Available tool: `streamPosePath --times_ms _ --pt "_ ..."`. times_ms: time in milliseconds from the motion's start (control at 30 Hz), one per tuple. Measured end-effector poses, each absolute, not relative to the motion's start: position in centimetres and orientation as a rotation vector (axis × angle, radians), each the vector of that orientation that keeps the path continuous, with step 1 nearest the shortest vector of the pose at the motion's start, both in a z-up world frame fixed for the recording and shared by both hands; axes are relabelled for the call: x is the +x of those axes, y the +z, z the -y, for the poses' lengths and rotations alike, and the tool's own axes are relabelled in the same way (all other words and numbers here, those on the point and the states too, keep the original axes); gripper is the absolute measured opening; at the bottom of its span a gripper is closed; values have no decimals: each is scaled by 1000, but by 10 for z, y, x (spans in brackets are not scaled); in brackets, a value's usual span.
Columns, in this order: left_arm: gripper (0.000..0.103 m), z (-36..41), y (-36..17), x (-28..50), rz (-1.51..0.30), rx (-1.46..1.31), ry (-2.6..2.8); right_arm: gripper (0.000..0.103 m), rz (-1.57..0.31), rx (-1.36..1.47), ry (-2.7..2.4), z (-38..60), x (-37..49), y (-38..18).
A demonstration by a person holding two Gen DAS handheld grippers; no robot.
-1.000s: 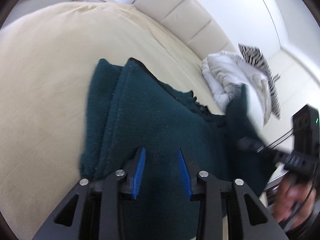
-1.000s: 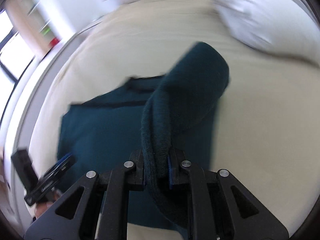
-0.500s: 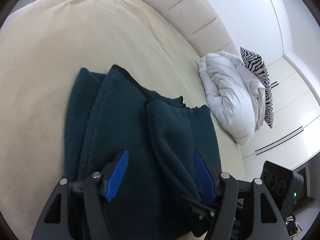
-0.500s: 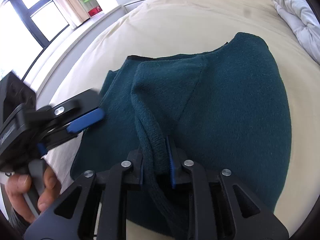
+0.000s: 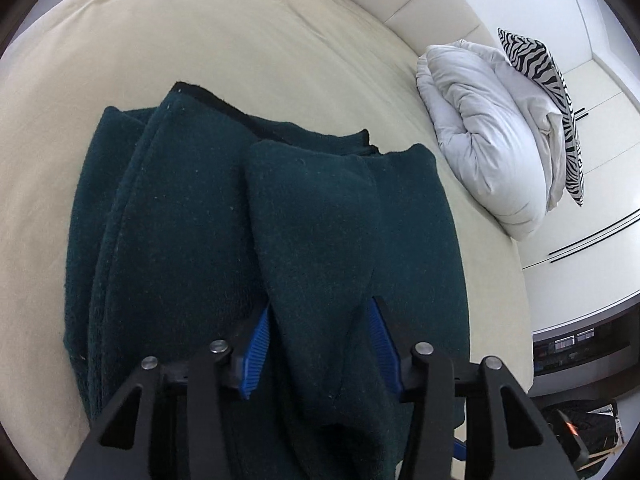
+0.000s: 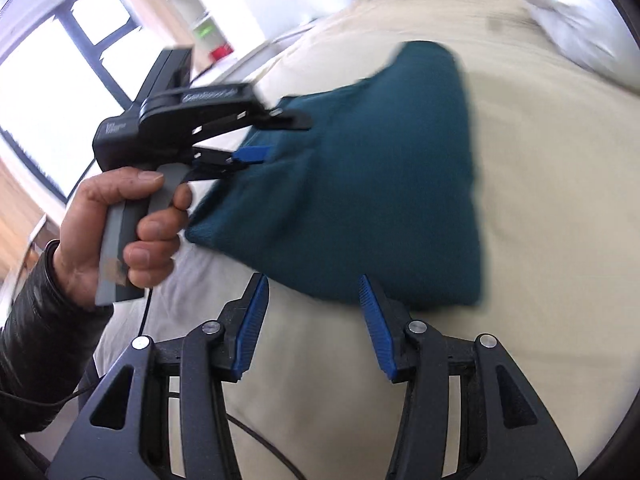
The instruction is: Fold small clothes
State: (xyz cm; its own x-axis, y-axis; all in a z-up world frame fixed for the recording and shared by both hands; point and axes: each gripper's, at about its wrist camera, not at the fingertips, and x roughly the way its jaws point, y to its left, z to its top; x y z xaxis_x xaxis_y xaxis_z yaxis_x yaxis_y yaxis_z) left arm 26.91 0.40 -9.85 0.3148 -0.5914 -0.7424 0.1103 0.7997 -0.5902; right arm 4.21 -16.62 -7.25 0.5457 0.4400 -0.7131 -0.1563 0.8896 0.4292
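On a wide cream bed [image 5: 248, 28], a dark teal garment [image 5: 192, 240] lies partly folded, its layers stacked and one sleeve-like flap [image 5: 320, 240] laid lengthwise over the top. A crumpled white duvet [image 5: 480, 128] and a zebra-striped pillow [image 5: 556, 92] sit well apart at the far right side of the bed.

A second ago the right gripper [image 6: 312, 320] was clamped on that flap, carrying it across the body of the garment. Now it has let go: its blue-padded jaws are opening, nothing lies between them, and they hover over bare sheet just beside the near edge of the cloth. This view is blurred by motion, so the tool appears to be pulling away.

The left gripper [image 5: 318, 344] has taken the flap's place in the action. A second ago its jaws stood over flat fabric; now the flap's lower end sits between its blue pads [image 5: 256, 344], and the jaws are closing. Whether the pads already press on the cloth cannot be told, since the fabric bulges over them. In the right wrist view, a hand [image 6: 120, 224] in a dark sleeve squeezes the left tool's grey handle.

My reading is that the sleeve fold is laid, and the left tool is taking hold to straighten or fold the bundle again.
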Motion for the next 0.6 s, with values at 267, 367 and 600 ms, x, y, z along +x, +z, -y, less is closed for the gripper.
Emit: streamPosePath --times_ms 267,367,600 --pt "29 -9 -111 277 -1246 -646 -531 48 -936 463 279 201 22 -100" --pt "22 -16 -115 275 -1252 -720 -550 48 -921 450 295 195 21 -102" --pt "16 -23 -114 274 -1212 -798 -569 48 -906 451 299 183 28 -106"
